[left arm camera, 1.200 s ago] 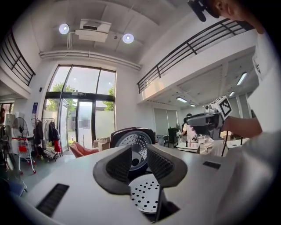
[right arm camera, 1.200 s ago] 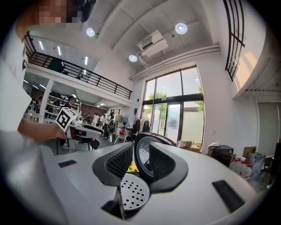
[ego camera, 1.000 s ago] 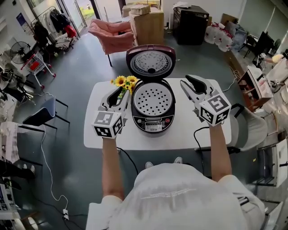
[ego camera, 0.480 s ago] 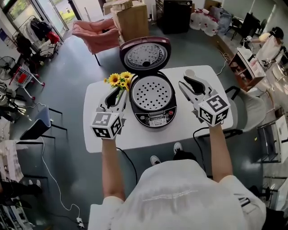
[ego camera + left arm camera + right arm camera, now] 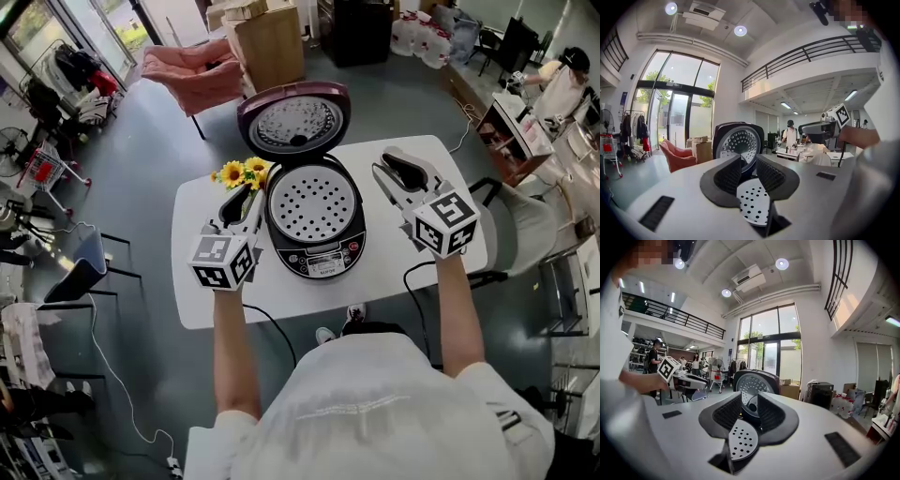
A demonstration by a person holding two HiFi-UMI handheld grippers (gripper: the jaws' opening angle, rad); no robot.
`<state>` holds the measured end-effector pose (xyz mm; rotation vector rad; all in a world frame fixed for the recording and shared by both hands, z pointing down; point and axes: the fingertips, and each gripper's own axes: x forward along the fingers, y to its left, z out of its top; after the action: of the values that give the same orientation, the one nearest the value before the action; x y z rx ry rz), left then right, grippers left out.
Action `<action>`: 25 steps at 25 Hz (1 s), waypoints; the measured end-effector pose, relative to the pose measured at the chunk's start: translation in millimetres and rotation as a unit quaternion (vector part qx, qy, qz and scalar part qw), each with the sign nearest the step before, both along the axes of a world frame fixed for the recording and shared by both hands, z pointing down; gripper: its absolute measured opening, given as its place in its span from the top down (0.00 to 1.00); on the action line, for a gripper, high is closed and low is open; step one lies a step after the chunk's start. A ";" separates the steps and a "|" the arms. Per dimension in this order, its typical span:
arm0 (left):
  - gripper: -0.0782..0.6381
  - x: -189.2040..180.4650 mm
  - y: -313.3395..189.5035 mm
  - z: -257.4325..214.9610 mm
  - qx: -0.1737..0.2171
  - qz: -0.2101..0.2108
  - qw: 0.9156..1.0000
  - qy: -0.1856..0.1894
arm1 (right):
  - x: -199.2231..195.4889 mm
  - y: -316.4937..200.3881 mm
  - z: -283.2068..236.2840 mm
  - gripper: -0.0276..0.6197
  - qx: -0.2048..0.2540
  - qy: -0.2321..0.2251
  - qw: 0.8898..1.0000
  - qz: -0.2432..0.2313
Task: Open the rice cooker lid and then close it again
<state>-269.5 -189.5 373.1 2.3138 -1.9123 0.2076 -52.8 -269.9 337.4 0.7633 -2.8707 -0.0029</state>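
Observation:
The rice cooker (image 5: 314, 225) stands on the white table (image 5: 412, 272). Its dark red lid (image 5: 292, 120) is raised upright at the back, and a perforated steam tray (image 5: 311, 203) fills the pot. My left gripper (image 5: 236, 204) hovers just left of the cooker and my right gripper (image 5: 394, 167) just right of it; neither touches it. Both are open by a narrow gap with nothing between the pads. In the left gripper view the lid (image 5: 738, 143) shows through the gap of that gripper (image 5: 749, 161). The right gripper view shows the lid (image 5: 752, 383) beyond its gripper (image 5: 750, 401).
A bunch of sunflowers (image 5: 239, 172) sits on the table by the left gripper's tips. A pink armchair (image 5: 192, 75) and a cardboard box (image 5: 267, 42) stand behind the table. A grey chair (image 5: 520, 253) is at the table's right end. A cable (image 5: 272, 328) hangs off the front edge.
Both grippers have sunk a little beside the cooker. The head view has shifted, so the table sits lower left in the picture. The lid stays raised.

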 end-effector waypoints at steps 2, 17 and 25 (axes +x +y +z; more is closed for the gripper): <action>0.73 1.2 -8.4 -4.8 0.000 0.002 1.000 -0.010 | -1.5 -12.2 -5.2 0.77 0.002 -0.008 1.000 0.000; 0.73 -13.1 -69.3 -8.6 -0.008 -0.038 0.999 -0.019 | -21.1 -96.3 2.7 0.78 -0.016 -0.014 0.999 -0.038; 0.73 -48.2 -93.4 -12.2 -0.006 -0.027 0.999 -0.033 | -48.6 -121.2 6.6 0.76 -0.006 0.019 0.999 -0.042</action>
<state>-317.6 -283.0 360.9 2.2719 -1.9950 0.2931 -101.4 -391.2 343.9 0.6337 -2.8611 -0.0110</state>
